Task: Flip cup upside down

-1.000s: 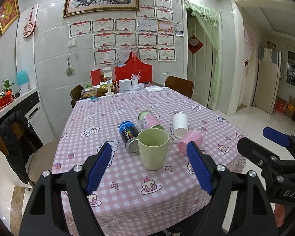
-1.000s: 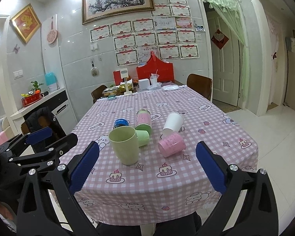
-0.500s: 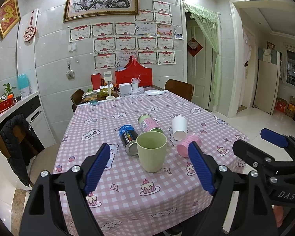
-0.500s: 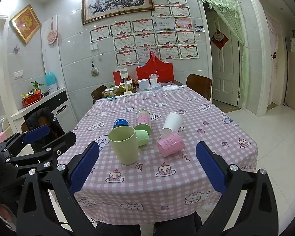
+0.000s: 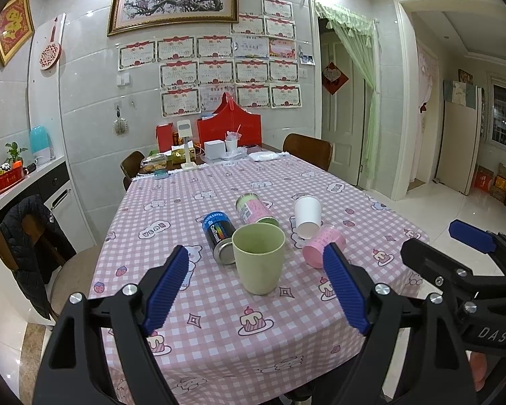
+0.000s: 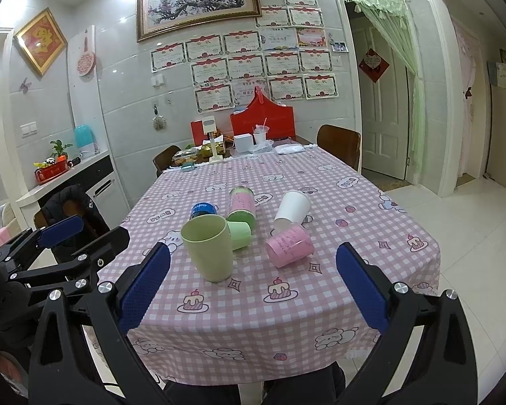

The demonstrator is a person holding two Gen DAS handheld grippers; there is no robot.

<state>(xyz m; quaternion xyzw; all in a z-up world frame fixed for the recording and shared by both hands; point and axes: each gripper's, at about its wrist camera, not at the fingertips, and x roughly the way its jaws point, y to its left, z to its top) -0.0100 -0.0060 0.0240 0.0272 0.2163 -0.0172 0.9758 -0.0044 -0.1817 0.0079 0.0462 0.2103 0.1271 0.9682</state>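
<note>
The green cup (image 5: pixel 258 257) stands mouth-up on the counter (image 5: pixel 219 330), just ahead of and centred between the wide-apart left tongs (image 5: pixel 256 287) (lined up, seemingly, for a side grasp), while the right tongs (image 6: pixel 253 287), equally spread, hang back empty.

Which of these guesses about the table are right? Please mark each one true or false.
1. The big pale green cup stands upright with its mouth up. True.
2. The left gripper is clamped on that cup. False: its jaws are wide open and short of the cup.
3. The pink cup lies on its side. True.
4. The white paper cup stands upright. False: it is tipped over on the checked tablecloth.
5. The right gripper holds nothing. True.
6. The blue can stands on end. False: it lies on its side just behind the big green cup.
</note>
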